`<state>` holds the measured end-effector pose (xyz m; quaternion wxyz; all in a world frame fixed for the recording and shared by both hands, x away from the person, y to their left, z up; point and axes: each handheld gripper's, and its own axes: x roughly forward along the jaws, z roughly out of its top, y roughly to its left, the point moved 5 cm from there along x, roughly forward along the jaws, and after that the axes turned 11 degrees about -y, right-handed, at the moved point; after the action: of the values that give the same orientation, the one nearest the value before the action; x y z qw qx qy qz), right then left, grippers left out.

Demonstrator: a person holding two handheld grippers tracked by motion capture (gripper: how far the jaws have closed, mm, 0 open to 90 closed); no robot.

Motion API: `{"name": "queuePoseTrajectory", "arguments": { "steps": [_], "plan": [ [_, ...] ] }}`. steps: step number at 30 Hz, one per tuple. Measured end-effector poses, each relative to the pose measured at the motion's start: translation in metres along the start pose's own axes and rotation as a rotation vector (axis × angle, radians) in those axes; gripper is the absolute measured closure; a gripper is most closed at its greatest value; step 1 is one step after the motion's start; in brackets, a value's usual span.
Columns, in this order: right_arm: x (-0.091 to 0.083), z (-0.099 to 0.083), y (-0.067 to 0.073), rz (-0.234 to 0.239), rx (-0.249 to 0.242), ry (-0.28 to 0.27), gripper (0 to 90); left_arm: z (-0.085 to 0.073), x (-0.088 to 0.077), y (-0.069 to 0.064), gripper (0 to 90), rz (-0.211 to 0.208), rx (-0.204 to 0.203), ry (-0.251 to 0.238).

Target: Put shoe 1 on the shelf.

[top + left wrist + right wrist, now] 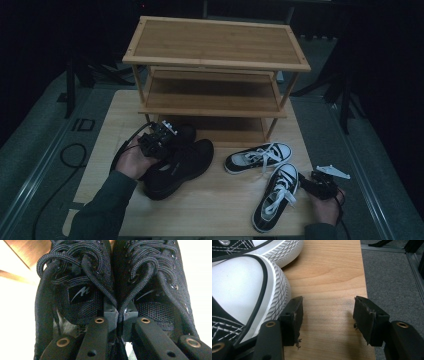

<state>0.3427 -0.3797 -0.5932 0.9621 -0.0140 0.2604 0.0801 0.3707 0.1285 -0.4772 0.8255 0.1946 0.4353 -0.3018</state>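
The wooden shoe rack [215,70] stands at the far side of the table [220,205], three shelves, all bare, open front facing the person. In front of it, on the left, sits the pair of black shoes [177,162], side by side and touching, toes pointing toward the rack's bottom shelf, long axis running roughly front-to-back w/ a slight lean to the right. To the right lie two black-and-white sneakers [257,157], not paired up: one lies across the table, the other [275,197] points diagonally away, toe near the first one's toe. The left gripper [157,137] is at the heel end of the black pair; in the left gripper view its fingers [100,332] are nearly closed, pinching the two inner collars [117,315] together between the tongues, so both shoes are held as one unit. The right gripper [320,185] rests low just beside the nearer sneaker's white toe cap [242,290], fingers [293,320] wide apart w/ nothing between them, bare table under the gap. Judging from this, the left hand is the one in play: the rack lies straight ahead of the black pair's toes, so the likely move is lift and push fwd along the shoes' own axis onto a shelf.
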Motion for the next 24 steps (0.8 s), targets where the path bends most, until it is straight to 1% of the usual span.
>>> {"name": "queuePoseTrajectory", "arguments": {
  "steps": [4,5,6,14,21,24],
  "plan": [
    [0.000,0.000,0.000,0.000,0.000,0.000,40.8,0.005,0.002,0.001,85.8,-0.001,-0.004,-0.001],
    [0.000,0.000,0.000,0.000,0.000,0.000,40.8,0.006,0.003,0.001,85.8,-0.003,0.001,0.000],
    [0.000,0.000,0.000,0.000,0.000,0.000,40.8,0.007,0.004,0.001,85.8,-0.001,-0.007,-0.006],
    [0.000,0.000,0.000,0.000,0.001,0.001,40.8,0.015,0.015,0.003,85.7,0.006,-0.025,-0.014],
    [0.000,0.000,0.000,0.001,0.001,0.000,40.7,0.021,0.021,0.005,85.7,0.010,-0.048,-0.029],
    [0.000,0.000,0.000,0.001,0.002,0.000,40.7,0.023,0.022,0.006,85.7,0.015,-0.051,-0.031]
  ]
}}
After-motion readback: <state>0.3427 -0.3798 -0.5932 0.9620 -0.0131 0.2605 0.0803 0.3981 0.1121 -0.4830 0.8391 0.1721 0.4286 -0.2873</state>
